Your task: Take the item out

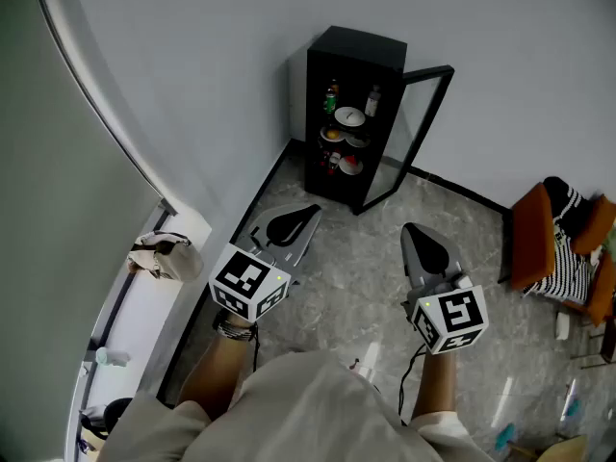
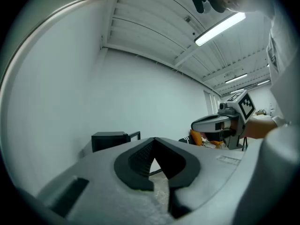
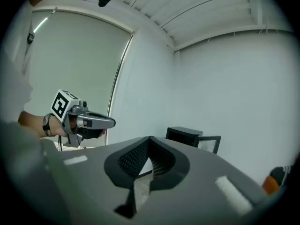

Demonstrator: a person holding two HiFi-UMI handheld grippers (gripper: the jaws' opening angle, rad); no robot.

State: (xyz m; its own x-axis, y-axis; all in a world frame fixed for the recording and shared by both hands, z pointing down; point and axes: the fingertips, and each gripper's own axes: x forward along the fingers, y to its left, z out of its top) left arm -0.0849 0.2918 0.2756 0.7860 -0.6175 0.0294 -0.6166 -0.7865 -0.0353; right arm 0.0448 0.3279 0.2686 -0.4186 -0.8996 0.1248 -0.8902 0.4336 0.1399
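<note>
Both tools are held low over the grey floor (image 1: pixel 356 287), well short of the cabinet.

- Left tool (image 1: pixel 294 224): jaws closed tip to tip, holding nothing; its own view (image 2: pixel 153 146) confirms this.
- Right tool (image 1: pixel 423 248): jaws also drawn together and empty (image 3: pixel 149 144).
- Black cabinet (image 1: pixel 356 51) stands in the corner against the white wall, ahead of both of your tools, with a stretch of floor between.
- Its glass door (image 1: pixel 423 128) is swung open to your right, so the shelves face you.
- Items on the shelves: a green bottle (image 1: pixel 331 97) and a second bottle (image 1: pixel 372 99) up top, a white dish (image 1: pixel 349 116) below them, and more bowls lower down with orange and red contents. They are too small to identify.
- To your right, well apart from the cabinet, is an orange chair (image 1: pixel 531 239) with a striped cloth (image 1: pixel 568 258) draped over it.
- To your left, a pale bundle (image 1: pixel 164 255) sits on the window ledge.
</note>
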